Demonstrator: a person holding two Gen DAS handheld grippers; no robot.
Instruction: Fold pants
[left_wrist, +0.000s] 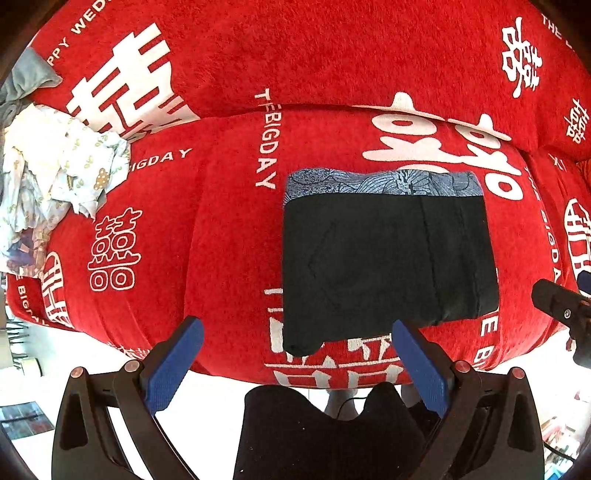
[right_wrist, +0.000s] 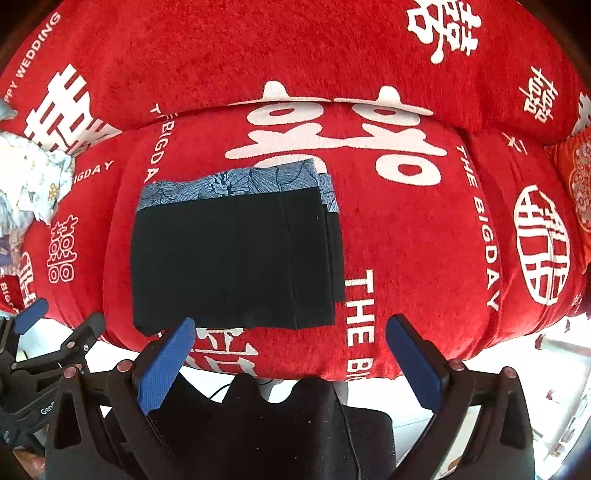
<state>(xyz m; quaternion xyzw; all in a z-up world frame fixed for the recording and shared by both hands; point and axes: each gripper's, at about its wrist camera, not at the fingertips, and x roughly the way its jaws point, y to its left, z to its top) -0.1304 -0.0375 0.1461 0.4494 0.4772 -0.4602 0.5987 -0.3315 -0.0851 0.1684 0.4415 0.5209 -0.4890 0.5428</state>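
The black pants (left_wrist: 384, 262) lie folded into a flat rectangle on the red sofa seat (left_wrist: 207, 236), with a blue patterned waistband (left_wrist: 384, 182) at the far edge. They also show in the right wrist view (right_wrist: 232, 258). My left gripper (left_wrist: 295, 336) is open and empty, just in front of the pants' near edge. My right gripper (right_wrist: 290, 332) is open and empty, just before the near right corner of the pants. The right gripper's black body (left_wrist: 561, 302) shows at the right edge of the left wrist view.
A crumpled pale printed cloth (left_wrist: 55, 173) lies on the seat's left end. The red backrest (left_wrist: 295, 55) with white lettering rises behind. A red patterned cushion (right_wrist: 580, 181) sits at the far right. White floor (left_wrist: 207, 406) lies below the seat's front edge.
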